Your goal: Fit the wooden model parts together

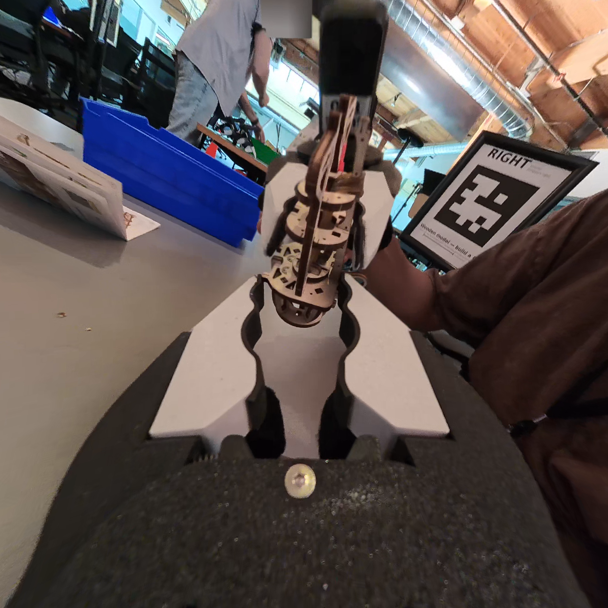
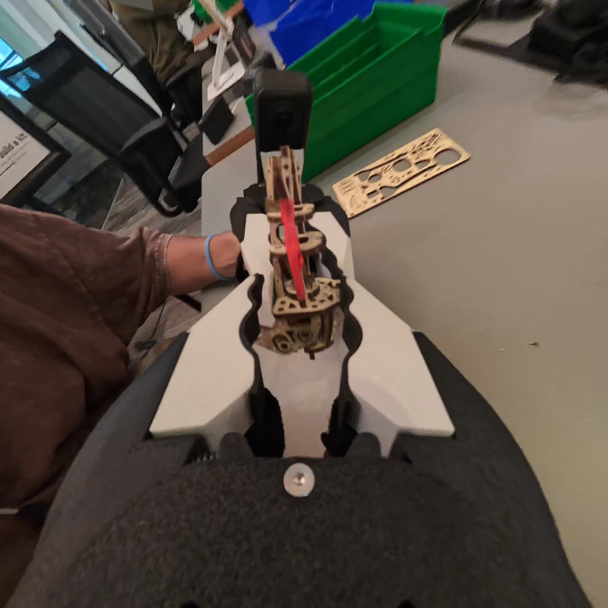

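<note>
A wooden model (image 1: 316, 230), a tall stack of laser-cut discs and struts with a red band (image 2: 291, 243), is held in the air between both grippers. My left gripper (image 1: 299, 291) is shut on its domed end. My right gripper (image 2: 301, 297) is shut on the model (image 2: 302, 316) at its geared end. The two grippers face each other. The right gripper's white fingers (image 1: 375, 210) show behind the model in the left wrist view, and the left gripper's fingers (image 2: 255, 237) show in the right wrist view. The model's middle is blurred.
A blue bin (image 1: 164, 177) and an open instruction booklet (image 1: 65, 187) lie on the grey table (image 1: 98, 296). A framed marker sign (image 1: 487, 204) stands at the right. A green bin (image 2: 362, 82) and a punched-out wooden sheet (image 2: 401, 171) lie beyond. A person (image 1: 217, 65) stands behind. Only a small space, under 4 cm, lies between the two pairs of fingers.
</note>
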`<state>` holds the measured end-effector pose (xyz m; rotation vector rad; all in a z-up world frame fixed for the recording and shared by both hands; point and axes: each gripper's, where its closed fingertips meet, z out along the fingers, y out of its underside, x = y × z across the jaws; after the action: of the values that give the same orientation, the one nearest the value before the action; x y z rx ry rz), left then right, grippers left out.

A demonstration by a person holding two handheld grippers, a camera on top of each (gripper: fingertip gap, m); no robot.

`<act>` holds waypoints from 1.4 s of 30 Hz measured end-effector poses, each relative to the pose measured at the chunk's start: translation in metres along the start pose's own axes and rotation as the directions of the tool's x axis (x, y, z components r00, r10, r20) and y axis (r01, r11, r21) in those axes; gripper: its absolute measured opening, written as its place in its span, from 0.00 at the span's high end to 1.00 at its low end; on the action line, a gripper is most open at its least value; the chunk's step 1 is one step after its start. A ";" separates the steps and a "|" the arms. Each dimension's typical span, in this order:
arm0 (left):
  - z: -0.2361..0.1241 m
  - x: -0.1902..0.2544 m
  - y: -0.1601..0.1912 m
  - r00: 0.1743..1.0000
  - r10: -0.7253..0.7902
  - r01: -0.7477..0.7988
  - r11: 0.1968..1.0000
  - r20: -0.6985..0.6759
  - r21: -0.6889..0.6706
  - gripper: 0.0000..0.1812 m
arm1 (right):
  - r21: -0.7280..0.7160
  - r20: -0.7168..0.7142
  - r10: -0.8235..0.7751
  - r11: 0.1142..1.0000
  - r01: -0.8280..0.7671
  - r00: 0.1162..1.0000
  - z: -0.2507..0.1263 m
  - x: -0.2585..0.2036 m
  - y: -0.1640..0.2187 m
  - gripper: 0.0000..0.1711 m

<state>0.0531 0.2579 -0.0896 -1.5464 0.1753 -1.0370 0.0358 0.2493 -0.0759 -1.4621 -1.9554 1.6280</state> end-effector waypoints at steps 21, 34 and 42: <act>-0.001 -0.003 0.000 1.000 -0.019 0.019 1.000 0.004 0.004 0.75 | 0.060 0.028 0.043 0.997 -0.045 0.999 -0.002 0.003 0.018 0.74; 0.001 0.005 0.006 0.997 -0.053 0.051 0.998 -0.049 -0.032 0.77 | 0.146 0.225 0.192 0.963 -0.227 0.955 -0.006 -0.003 0.025 0.77; -0.007 -0.004 -0.004 0.999 -0.034 0.034 0.999 0.003 0.004 0.70 | 0.165 0.217 0.174 0.963 -0.211 0.961 -0.005 0.001 0.030 0.77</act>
<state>0.0447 0.2566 -0.0886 -1.5524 0.1449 -1.0612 0.0549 0.2505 -0.0997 -1.5065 -1.7403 2.0561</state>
